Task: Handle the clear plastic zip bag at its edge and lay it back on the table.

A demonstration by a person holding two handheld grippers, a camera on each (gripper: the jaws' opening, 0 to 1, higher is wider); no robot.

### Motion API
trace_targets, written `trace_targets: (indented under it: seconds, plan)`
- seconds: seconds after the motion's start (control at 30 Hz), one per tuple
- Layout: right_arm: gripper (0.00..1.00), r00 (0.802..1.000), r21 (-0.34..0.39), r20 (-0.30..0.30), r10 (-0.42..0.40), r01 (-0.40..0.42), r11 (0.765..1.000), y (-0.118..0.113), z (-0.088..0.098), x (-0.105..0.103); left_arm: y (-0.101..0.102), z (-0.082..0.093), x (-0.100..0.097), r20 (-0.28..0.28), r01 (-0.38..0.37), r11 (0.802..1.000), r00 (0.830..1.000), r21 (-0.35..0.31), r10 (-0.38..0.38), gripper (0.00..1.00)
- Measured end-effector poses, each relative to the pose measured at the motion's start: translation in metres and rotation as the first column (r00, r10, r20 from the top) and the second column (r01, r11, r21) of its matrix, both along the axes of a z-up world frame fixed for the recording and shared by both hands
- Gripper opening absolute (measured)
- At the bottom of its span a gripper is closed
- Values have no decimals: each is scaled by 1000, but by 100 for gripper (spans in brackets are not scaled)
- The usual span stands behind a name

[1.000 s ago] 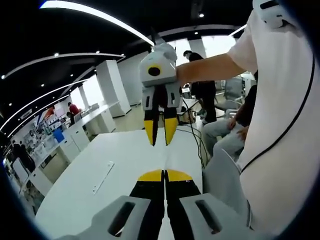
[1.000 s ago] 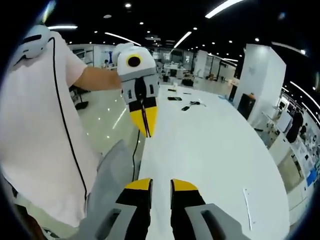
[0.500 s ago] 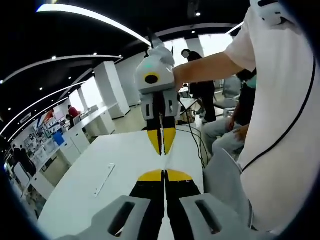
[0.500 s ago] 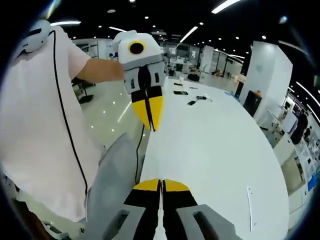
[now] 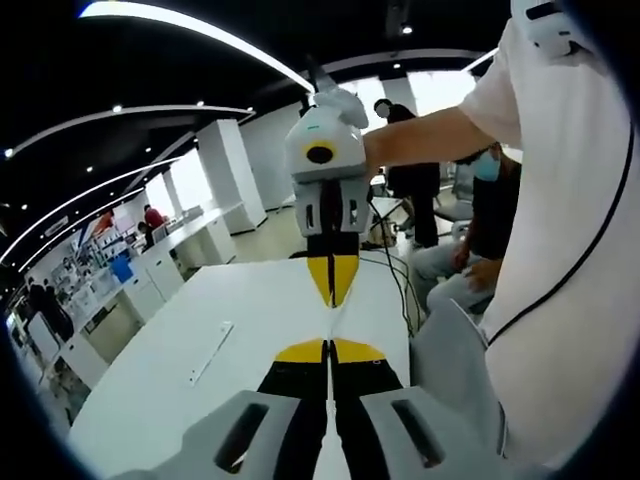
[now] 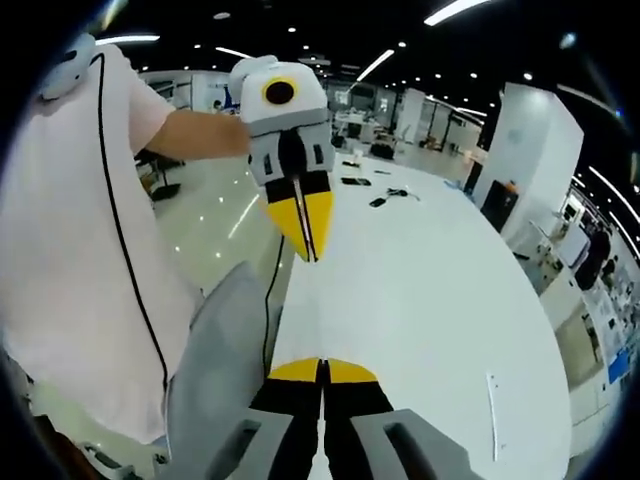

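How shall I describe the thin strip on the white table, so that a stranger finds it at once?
Start from the long white table. On it, left of the left tongs in the left gripper view, lies the strip. It is thin, flat and pale, and it lies alone, unlike the small dark items grouped at one end of the table.

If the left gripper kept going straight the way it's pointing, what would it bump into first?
Most likely the right gripper. In the left gripper view it hangs tips-down right ahead of the left gripper, over the white table. How far apart they are is hard to judge; if it slipped past, the table comes next.
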State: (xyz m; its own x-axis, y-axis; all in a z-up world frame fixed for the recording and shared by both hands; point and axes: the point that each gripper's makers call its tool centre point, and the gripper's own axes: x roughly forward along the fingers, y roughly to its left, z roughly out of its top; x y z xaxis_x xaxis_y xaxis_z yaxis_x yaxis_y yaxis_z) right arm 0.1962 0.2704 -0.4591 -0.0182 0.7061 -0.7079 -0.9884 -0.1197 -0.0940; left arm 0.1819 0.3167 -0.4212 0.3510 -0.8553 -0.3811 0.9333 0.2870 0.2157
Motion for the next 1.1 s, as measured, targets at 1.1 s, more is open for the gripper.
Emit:
trace_targets:
  seconds: [1.1]
  plan:
    - [0,994,-128,52,-93,99,987,1,-20,6,-59,-23,-1,67,92,961,991,262,-113,9]
